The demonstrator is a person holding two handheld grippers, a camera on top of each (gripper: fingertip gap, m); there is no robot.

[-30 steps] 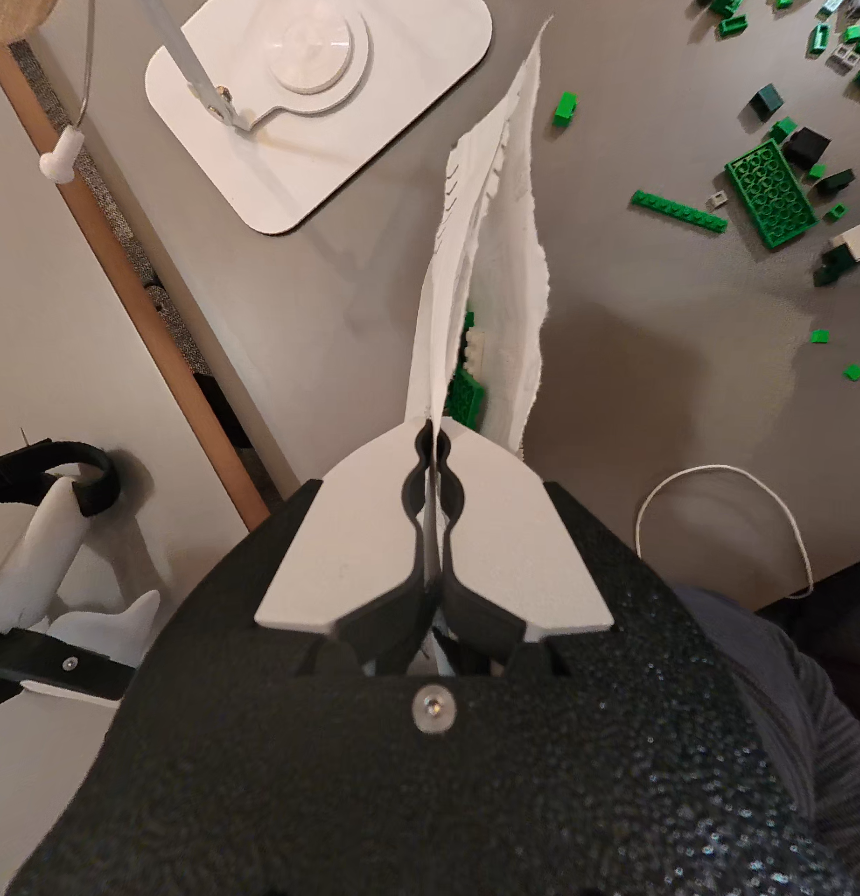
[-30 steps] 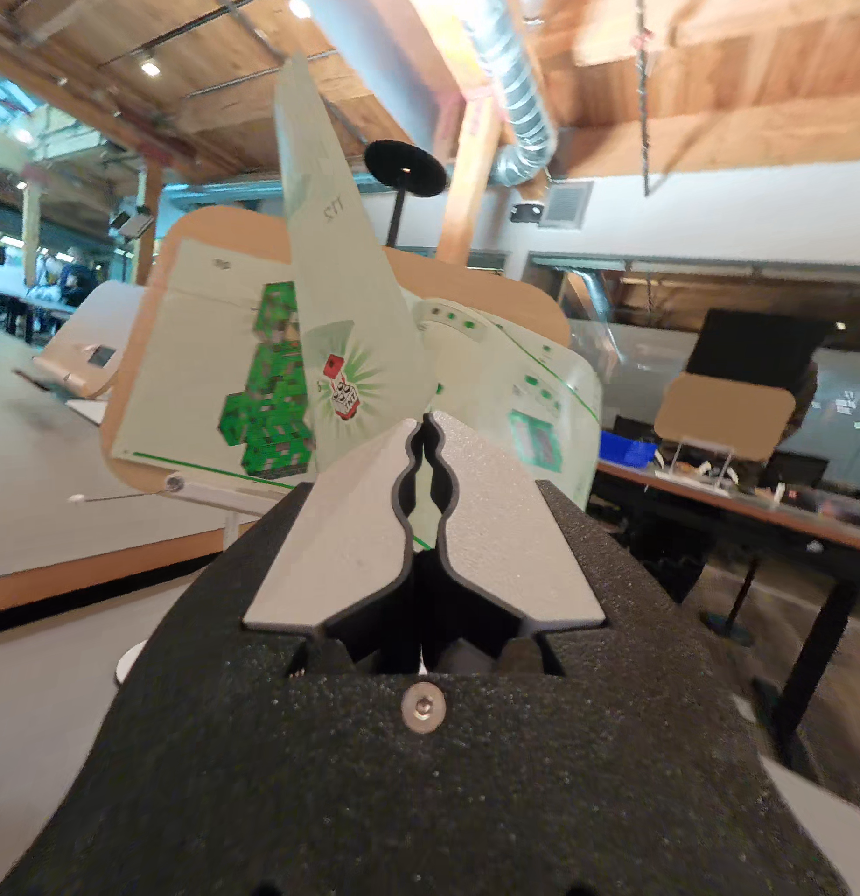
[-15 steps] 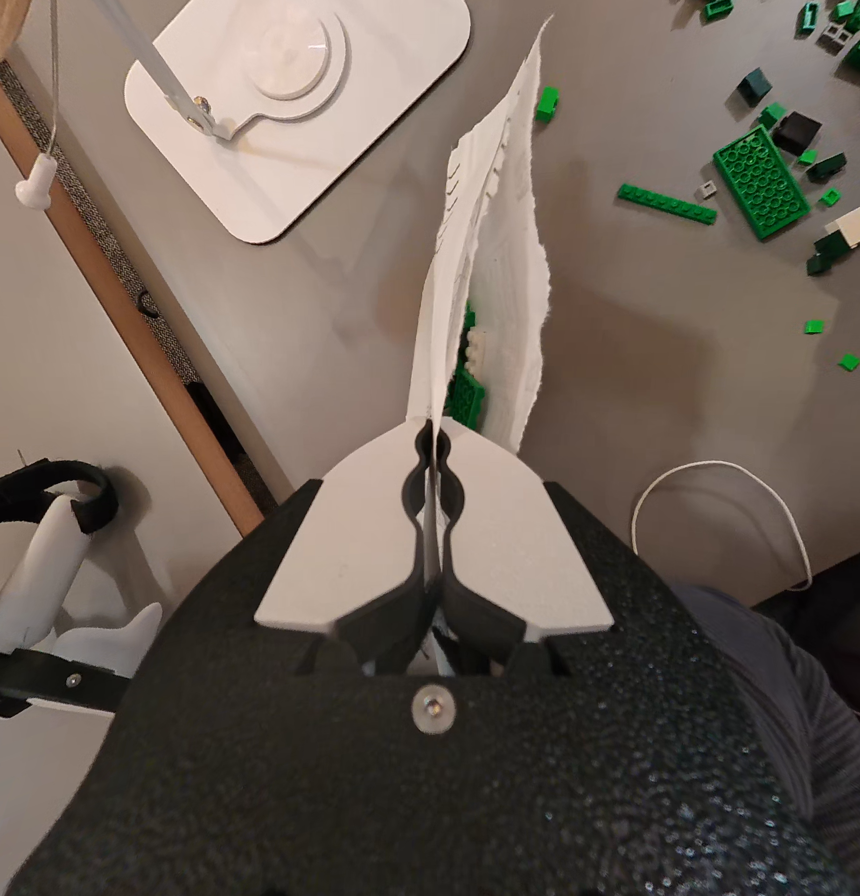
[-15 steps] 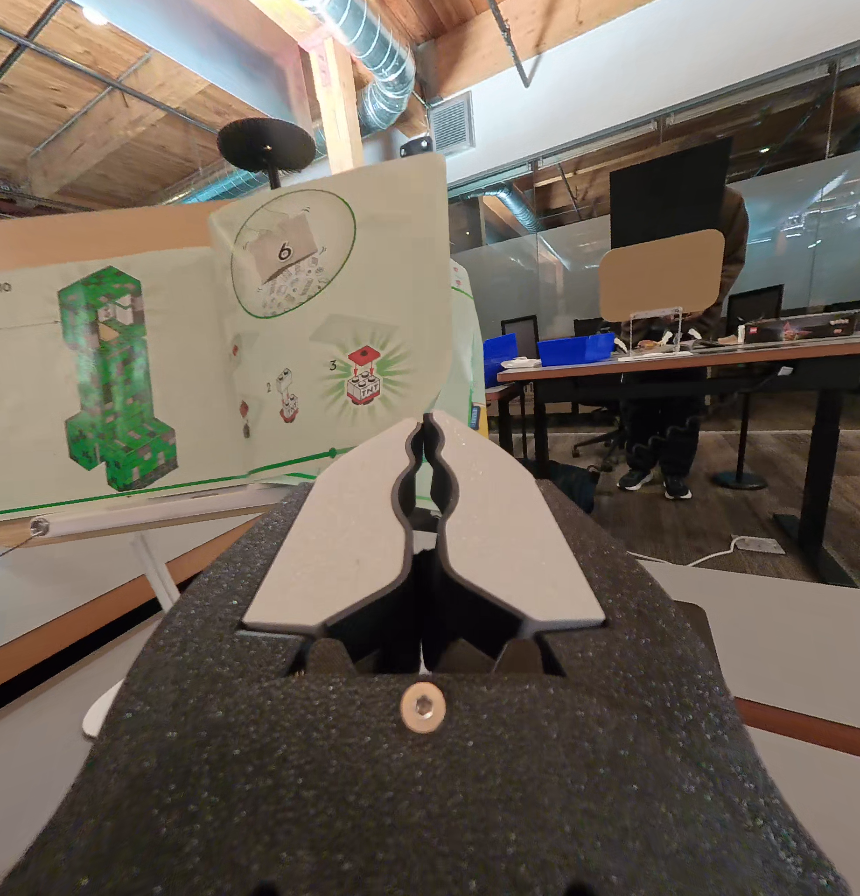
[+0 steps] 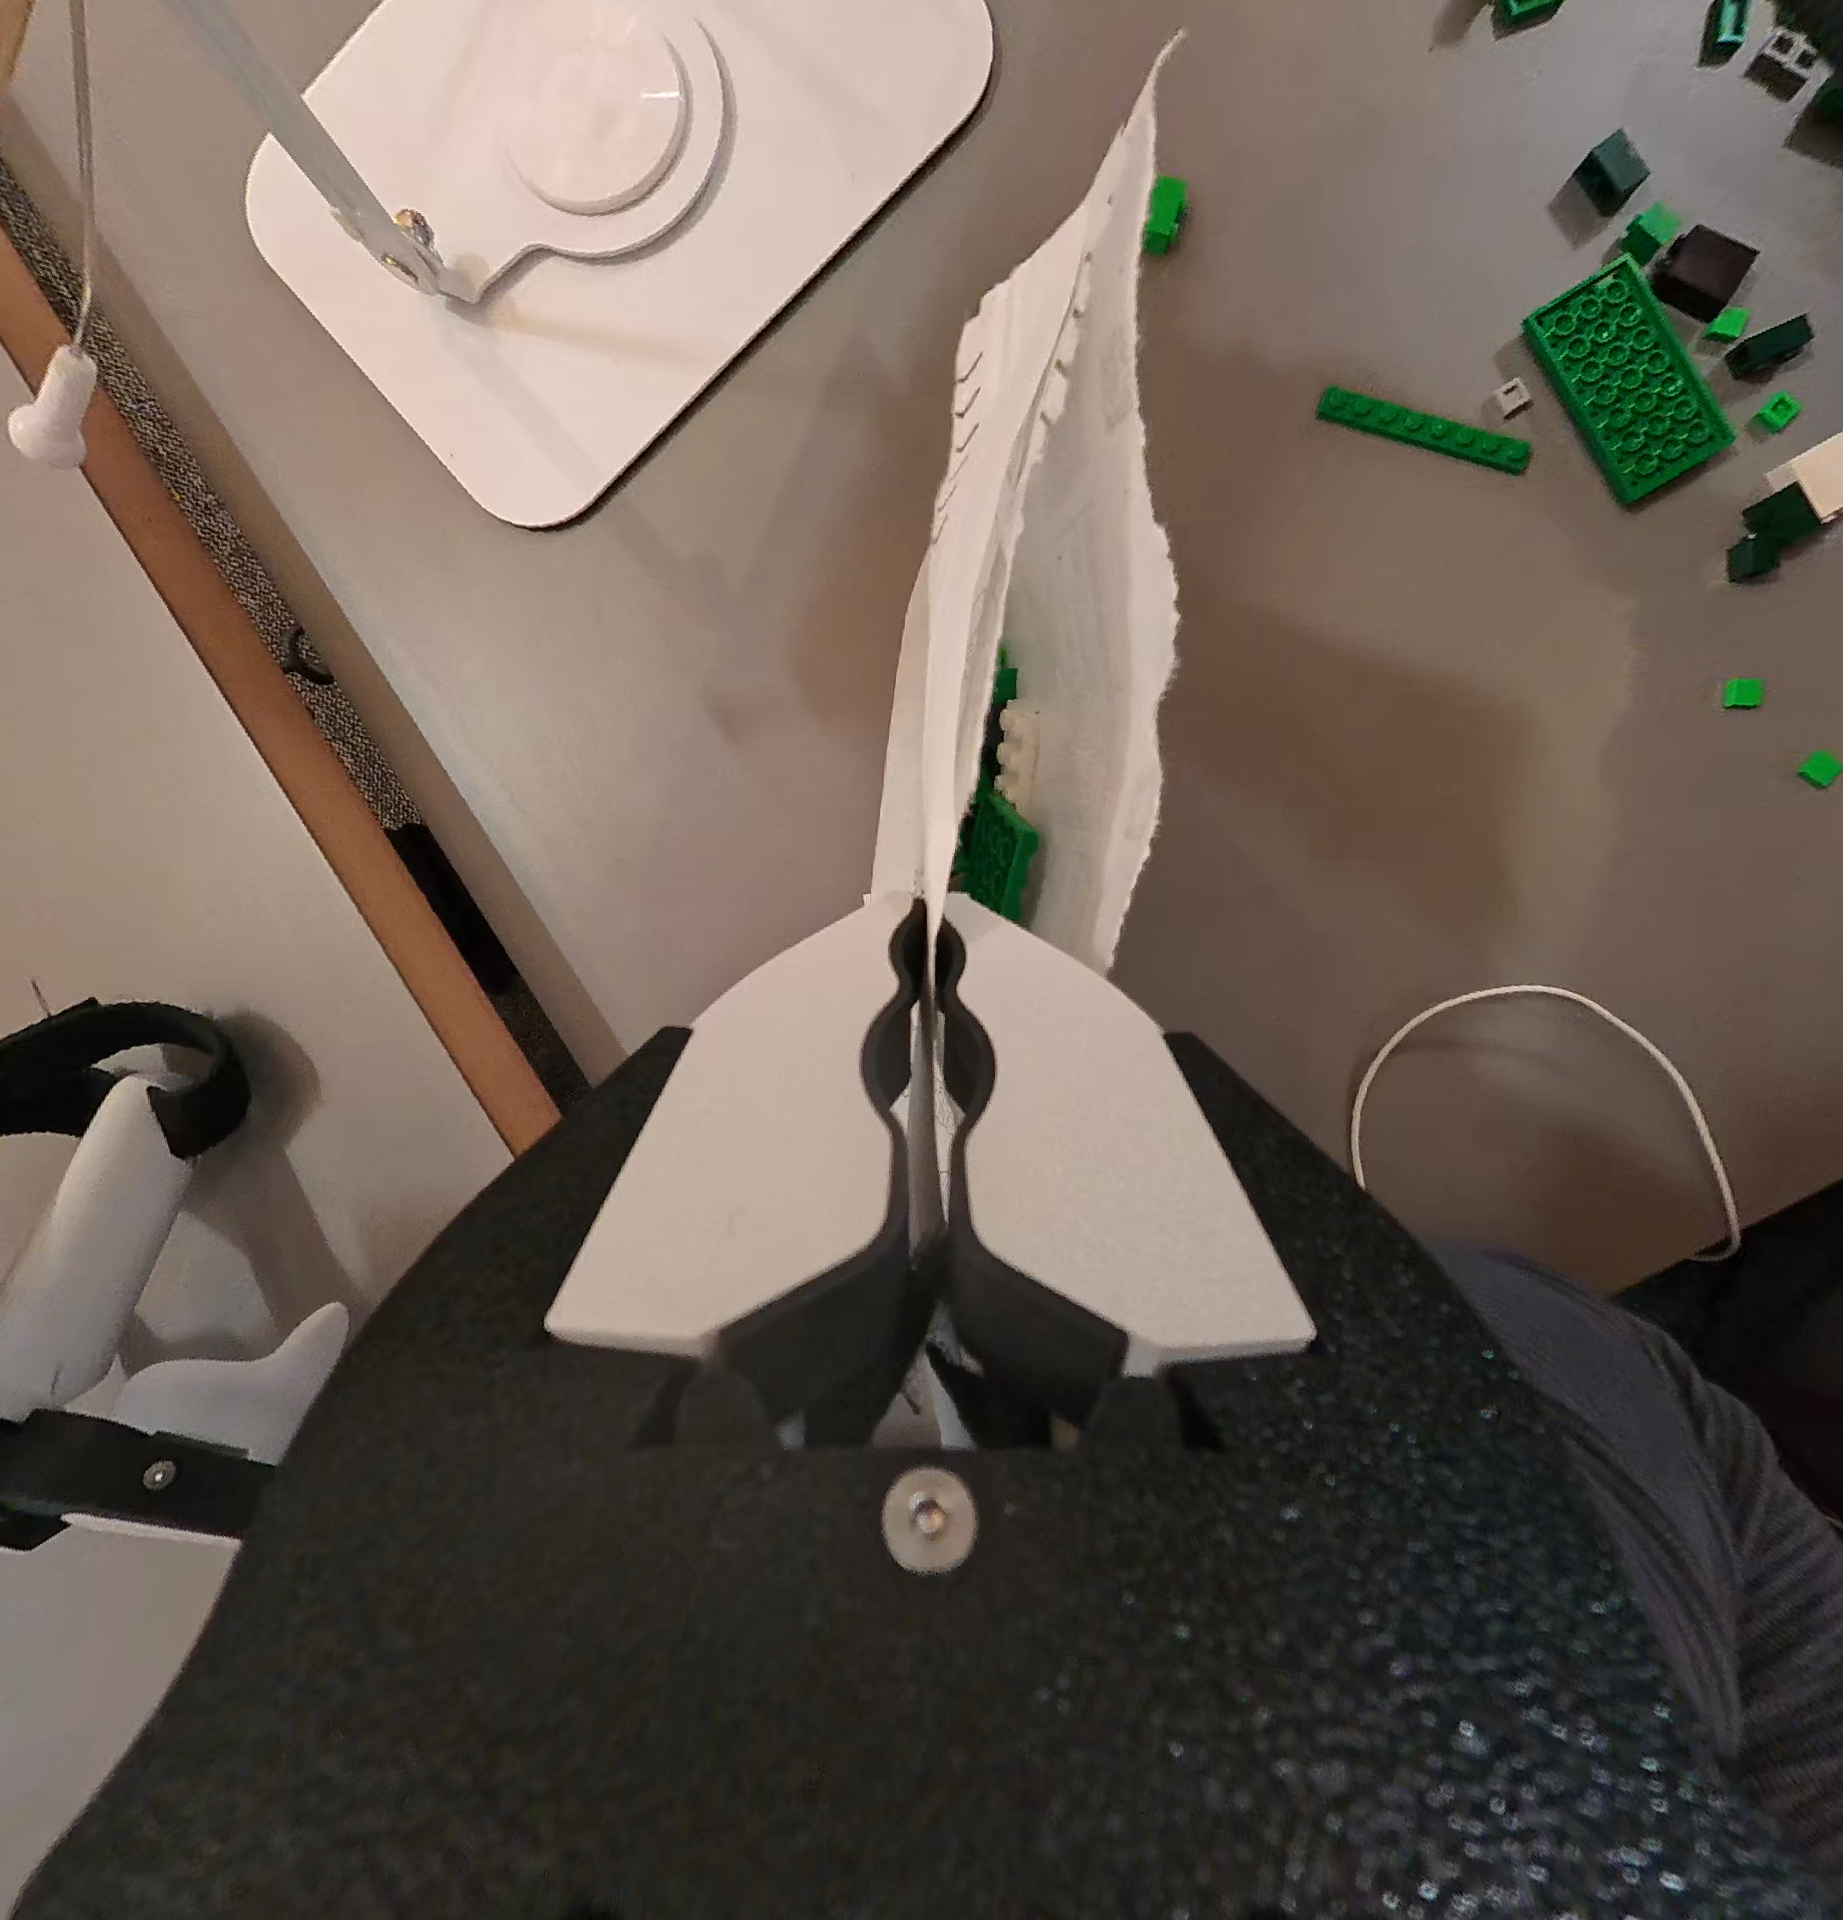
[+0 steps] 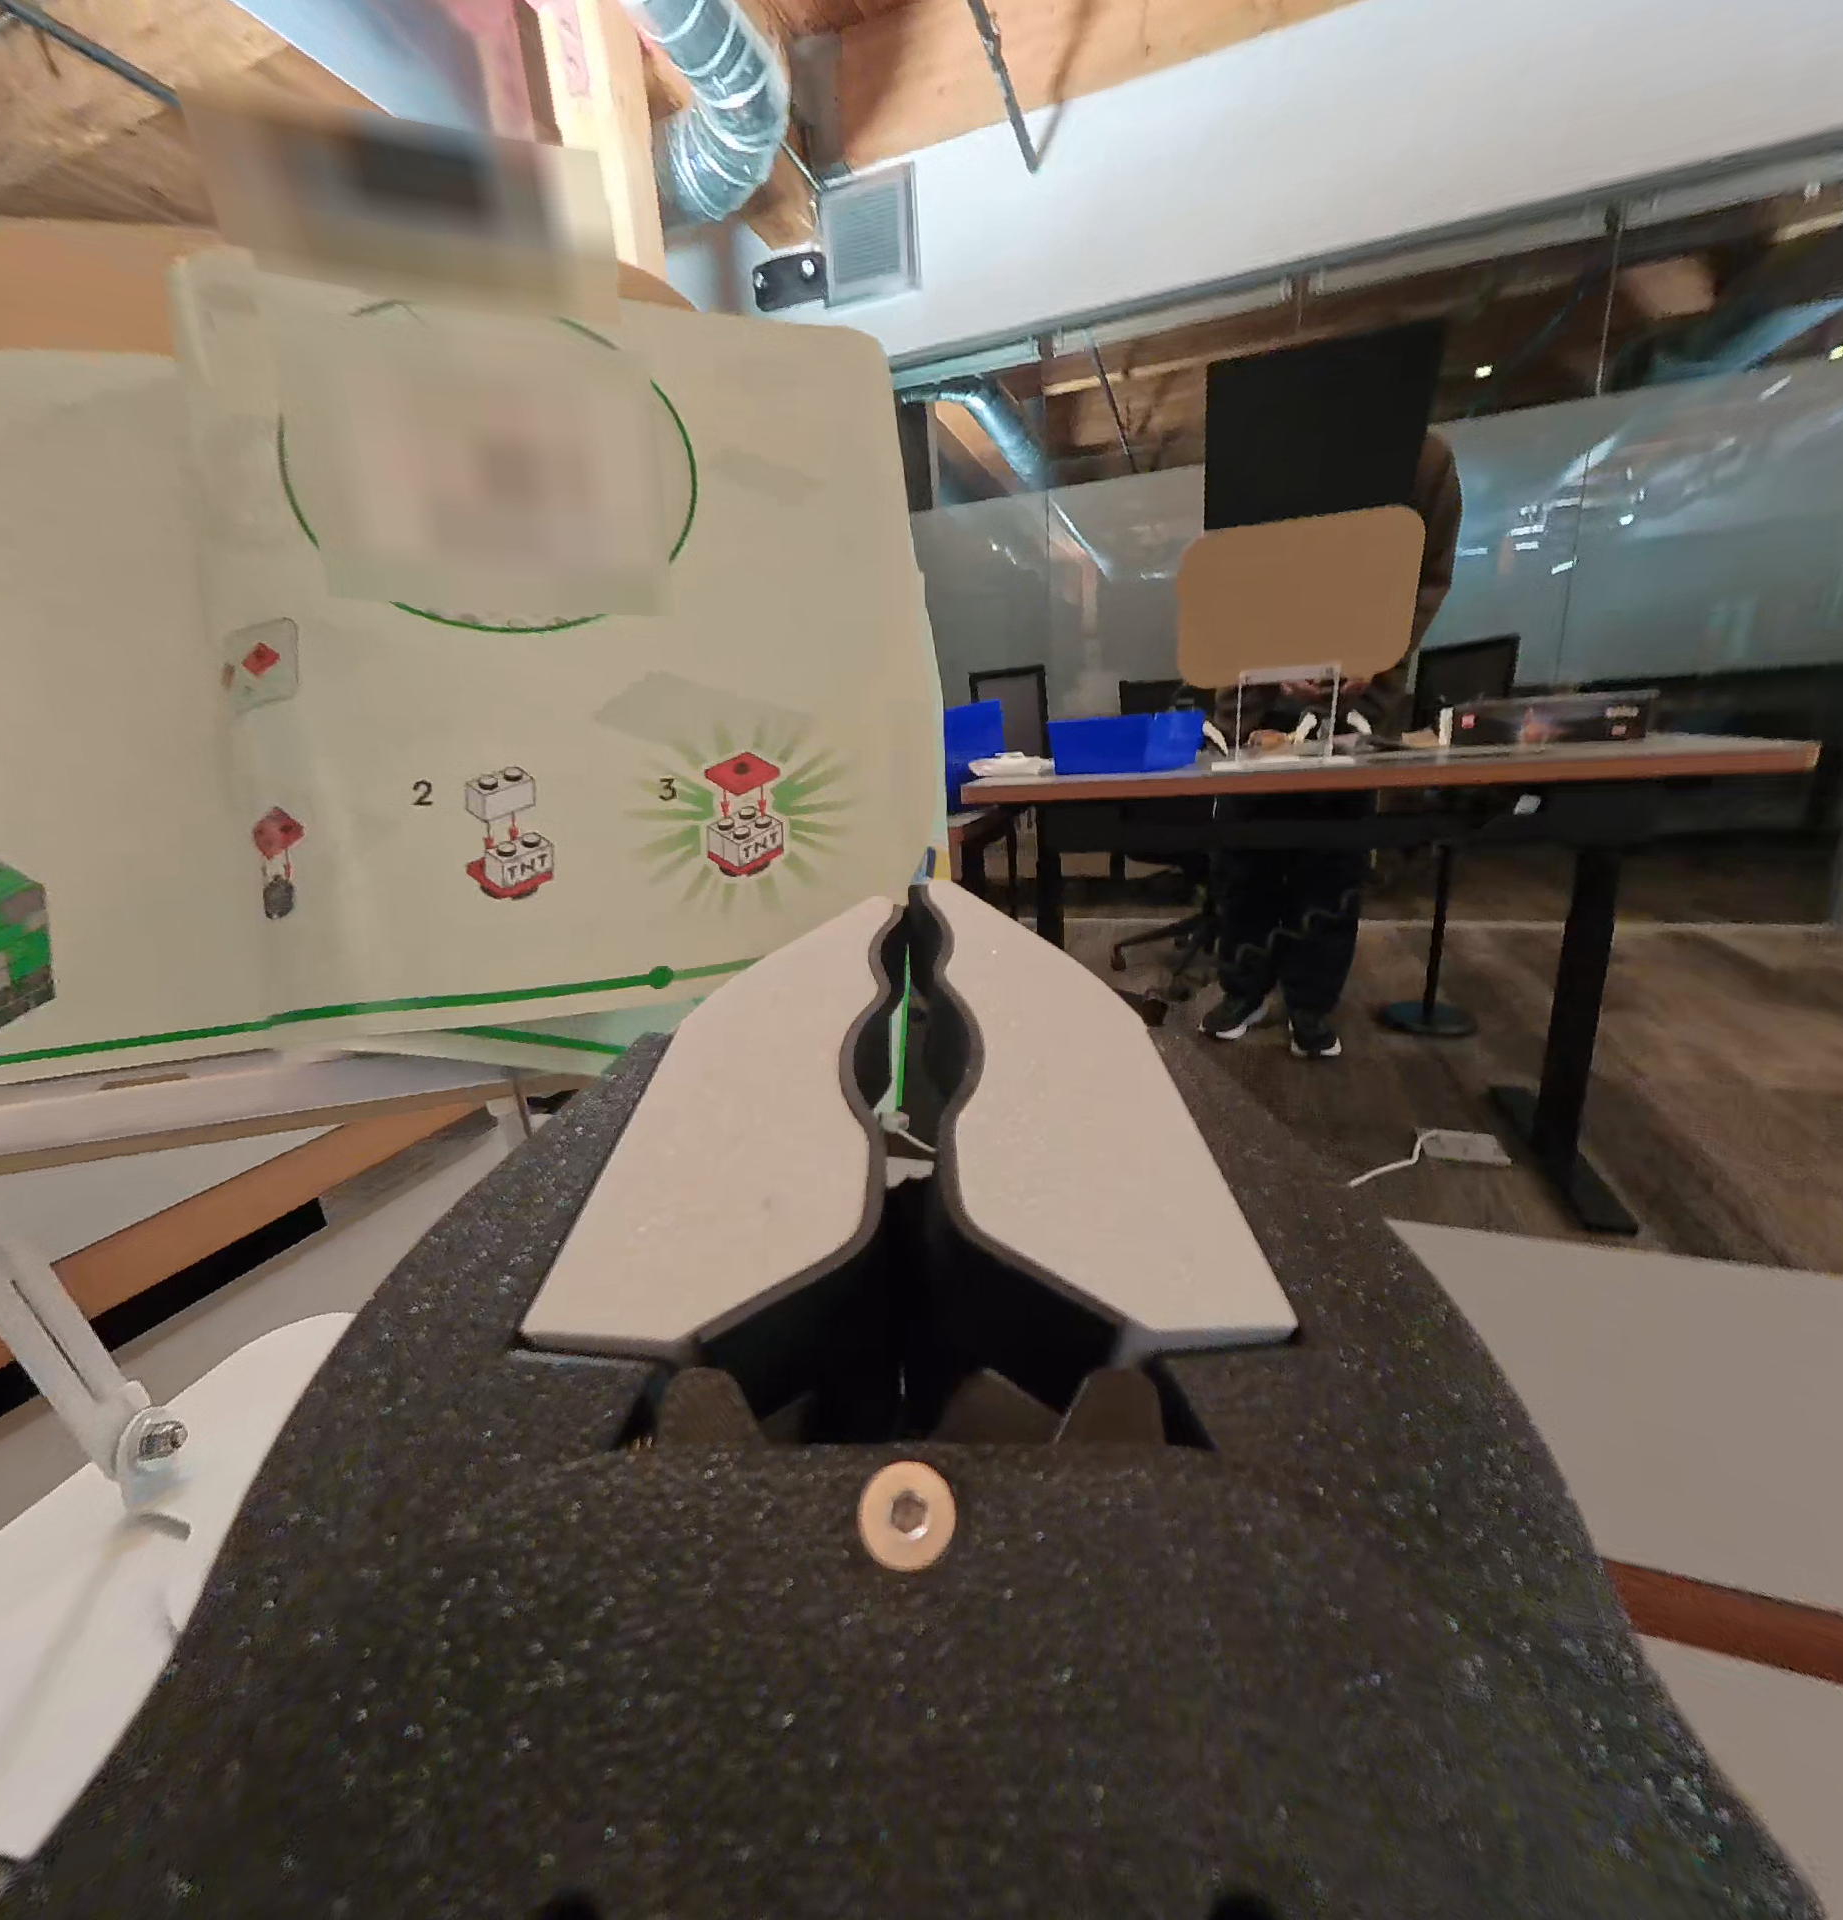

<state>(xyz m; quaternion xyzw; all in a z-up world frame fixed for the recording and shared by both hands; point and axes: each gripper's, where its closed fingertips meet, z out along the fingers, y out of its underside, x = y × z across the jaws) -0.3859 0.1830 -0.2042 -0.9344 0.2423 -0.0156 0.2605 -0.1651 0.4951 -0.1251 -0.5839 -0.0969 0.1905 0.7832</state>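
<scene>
The white paper bag point(image 5: 1042, 540), torn open along its ragged top edge, hangs over the grey worktop point(image 5: 688, 665), pinched flat between the left tongs point(image 5: 932, 920), which are pressed together on it. Green bricks point(image 5: 995, 831) show inside the gap, right by the opening. That's the worry: the paper is thin and already torn, so a tug or a tilt could rip it further or spill the bricks onto the worktop.

Over to the right tongs point(image 6: 915, 902), closed on the near corner of the instruction booklet page point(image 6: 543, 727), which rests on a white stand point(image 6: 75, 1351). A pull here could crease or tear the page, or drag the booklet off its ledge.

On the far right of the worktop lie loose green pieces, among them a green plate point(image 5: 1629, 379) and a long green strip point(image 5: 1421, 428). To the left sits the white stand base point(image 5: 605, 218); a white cord point(image 5: 1540, 1023) loops near the edge.
</scene>
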